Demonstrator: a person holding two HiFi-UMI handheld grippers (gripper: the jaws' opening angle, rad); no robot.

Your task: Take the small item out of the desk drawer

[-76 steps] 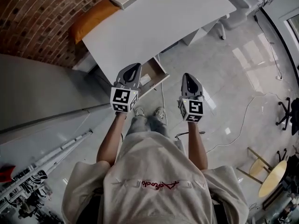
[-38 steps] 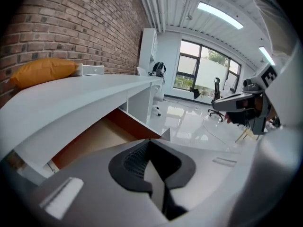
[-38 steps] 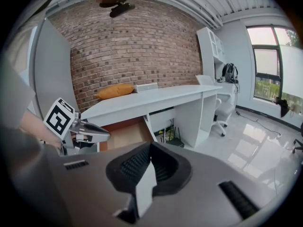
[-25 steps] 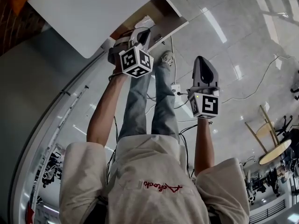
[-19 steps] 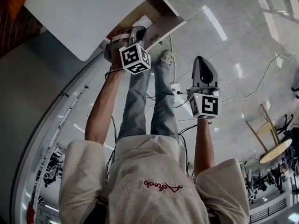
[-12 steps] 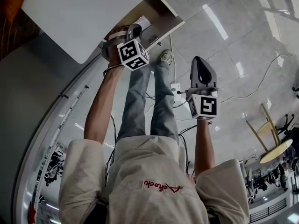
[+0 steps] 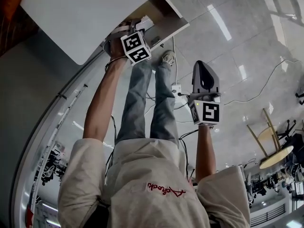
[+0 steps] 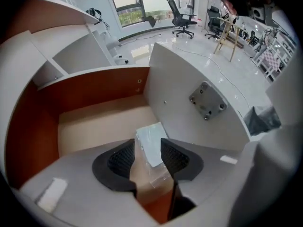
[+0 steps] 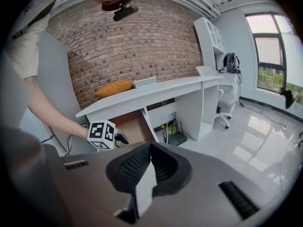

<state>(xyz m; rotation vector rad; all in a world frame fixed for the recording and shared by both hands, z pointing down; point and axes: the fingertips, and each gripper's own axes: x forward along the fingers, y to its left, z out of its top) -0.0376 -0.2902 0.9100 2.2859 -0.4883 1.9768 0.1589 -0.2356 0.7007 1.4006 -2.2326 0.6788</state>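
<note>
The desk drawer (image 8: 94,122) stands pulled out, its pale wooden floor and reddish walls showing in the left gripper view. A small pale packet in clear wrap (image 8: 150,143) lies on that floor. My left gripper (image 8: 147,150) reaches down into the drawer, its jaws opening with the packet between them; the pads stand at its sides without squeezing it. In the head view the left gripper (image 7: 140,28) is at the drawer (image 7: 164,18) under the white desk (image 7: 80,8). My right gripper (image 7: 204,70) hangs over the floor, shut and holding nothing (image 9: 150,162).
The drawer's white front panel (image 8: 189,112) carries a metal plate (image 8: 207,100). A power strip (image 7: 176,89) and cables lie on the glossy floor by the person's feet. A wooden stool (image 7: 275,151) stands at the right. An orange cushion (image 9: 113,87) lies on the desk.
The left gripper has pushed further forward and down into the drawer. The right gripper has drifted a little lower and toward the left.
</note>
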